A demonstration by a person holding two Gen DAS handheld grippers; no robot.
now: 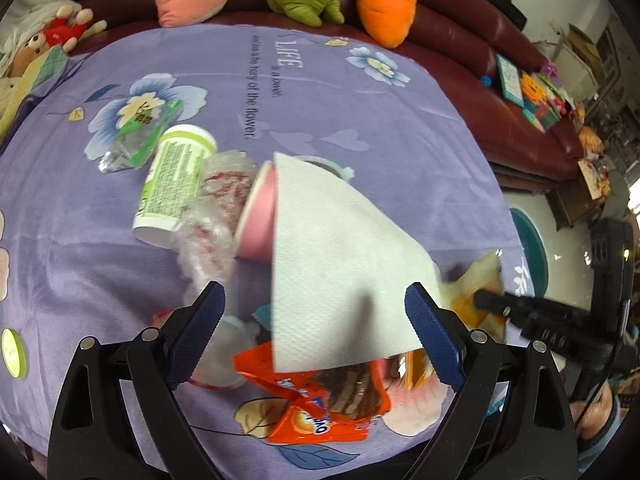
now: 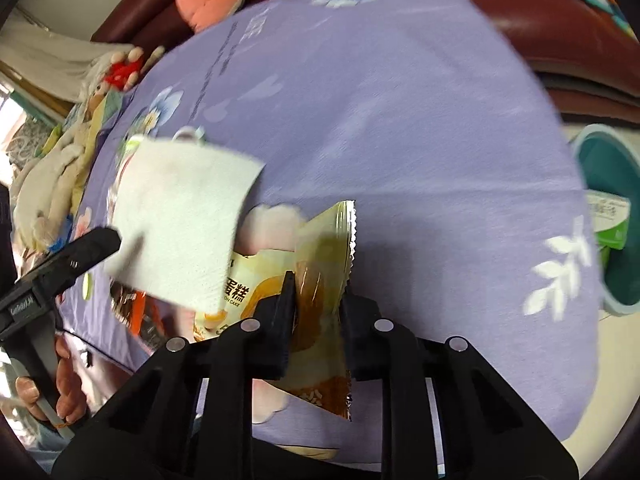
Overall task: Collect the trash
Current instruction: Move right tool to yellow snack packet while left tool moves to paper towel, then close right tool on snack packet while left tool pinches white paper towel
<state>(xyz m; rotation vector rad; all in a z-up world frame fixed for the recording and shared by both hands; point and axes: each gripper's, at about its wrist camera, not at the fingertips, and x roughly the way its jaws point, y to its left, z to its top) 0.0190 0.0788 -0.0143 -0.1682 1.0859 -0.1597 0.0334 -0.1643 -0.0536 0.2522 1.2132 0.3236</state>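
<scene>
A table under a purple floral cloth [image 1: 360, 128] stands before a dark red sofa [image 1: 480, 92] lined with plush toys — among them an orange carrot cushion [image 1: 386, 4]. The left wrist view alone takes in the litter heaped at the cloth's near-left part: a green-and-white tub [image 1: 174, 184] on its side, crumpled clear plastic [image 1: 218, 216], a pink paper cup [image 1: 260, 216] and an orange snack wrapper [image 1: 316, 400]. Over them a white paper towel [image 1: 340, 264] hangs, blurred; the left gripper [image 1: 316, 336] stands spread around its lower part, and whether its right pad touches the sheet cannot be told. Only the right wrist view shows the right gripper [image 2: 316, 308] pressed together on a yellow cake wrapper [image 2: 324, 252], pinching its upright folded side, and — off the table's right edge — a teal bin [image 2: 612, 216] on the pale floor with a green-printed pack inside. In the same view a hand [image 2: 60, 380] grips the left tool's handle at lower left. The far and right stretches of cloth lie bare up to the edge nearest the bin.
</scene>
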